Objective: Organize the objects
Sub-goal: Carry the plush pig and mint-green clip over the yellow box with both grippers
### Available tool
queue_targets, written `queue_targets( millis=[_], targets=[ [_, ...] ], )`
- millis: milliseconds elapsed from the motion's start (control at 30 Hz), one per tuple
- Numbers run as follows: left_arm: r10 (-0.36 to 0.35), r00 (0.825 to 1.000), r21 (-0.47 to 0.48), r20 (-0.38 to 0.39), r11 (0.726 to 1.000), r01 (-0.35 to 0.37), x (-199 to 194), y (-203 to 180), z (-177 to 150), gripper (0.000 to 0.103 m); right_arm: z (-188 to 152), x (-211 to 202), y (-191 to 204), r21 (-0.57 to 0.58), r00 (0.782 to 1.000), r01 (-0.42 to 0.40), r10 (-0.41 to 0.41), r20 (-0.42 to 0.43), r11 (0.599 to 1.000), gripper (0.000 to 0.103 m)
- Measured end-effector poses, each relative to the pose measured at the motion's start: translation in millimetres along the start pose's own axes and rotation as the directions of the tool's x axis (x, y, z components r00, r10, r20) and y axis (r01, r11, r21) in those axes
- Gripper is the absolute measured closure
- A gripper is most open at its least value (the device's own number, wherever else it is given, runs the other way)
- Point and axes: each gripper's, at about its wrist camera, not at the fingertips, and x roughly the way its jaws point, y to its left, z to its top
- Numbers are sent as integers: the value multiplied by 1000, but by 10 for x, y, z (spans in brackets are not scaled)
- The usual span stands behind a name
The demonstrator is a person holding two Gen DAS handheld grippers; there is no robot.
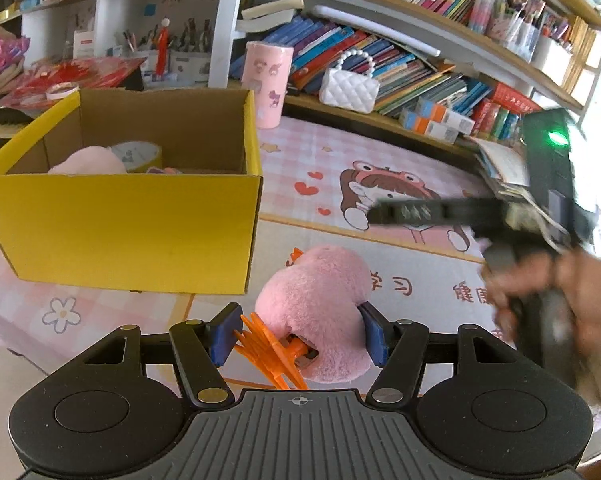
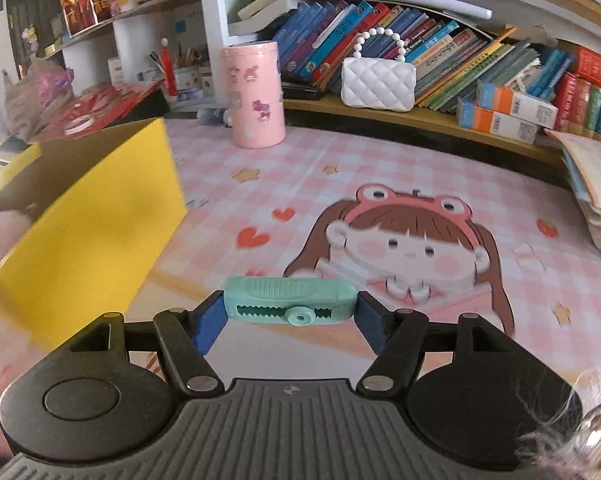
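My left gripper [image 1: 298, 336] is shut on a pink plush toy [image 1: 316, 300] with orange plastic feet [image 1: 272, 348], held just above the pink cartoon mat [image 1: 380, 152]. A yellow cardboard box [image 1: 120, 224] stands open just to its left, with another pink soft item [image 1: 88, 162] inside. My right gripper [image 2: 290, 316] is shut on a mint-green plastic slider piece [image 2: 290, 300], gripped by its two ends, with the box's corner [image 2: 100, 216] to its left. In the left wrist view the right gripper's body [image 1: 548, 208] is a blur at the right, held by a hand [image 1: 560, 280].
A pink sticker-covered tin [image 2: 256, 96] and a white quilted purse [image 2: 378, 82] stand at the back by low shelves full of books [image 2: 440, 52]. A pile of open books [image 2: 596, 184] lies at the right. Red paper clutter [image 1: 80, 76] sits behind the box.
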Motion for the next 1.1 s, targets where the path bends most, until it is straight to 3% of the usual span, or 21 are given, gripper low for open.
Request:
queue_targets(
  millis=[167,333,1100],
  targets=[
    [-19,1000,-7,18,1000,19,-95,120,-18,41,-316,-451,255,94,1000,4,-3,-10,996,36],
    [-14,1000,-20,4,1000,14,-178,293,-87,41,-550,-694,577,40,1000,12,-11,-23,999,36],
    [5,999,-63,46,998,-2,-934,1173,-428,41,-980,-1084,1739,-28,999,-30,29,-26,999,36]
  ],
)
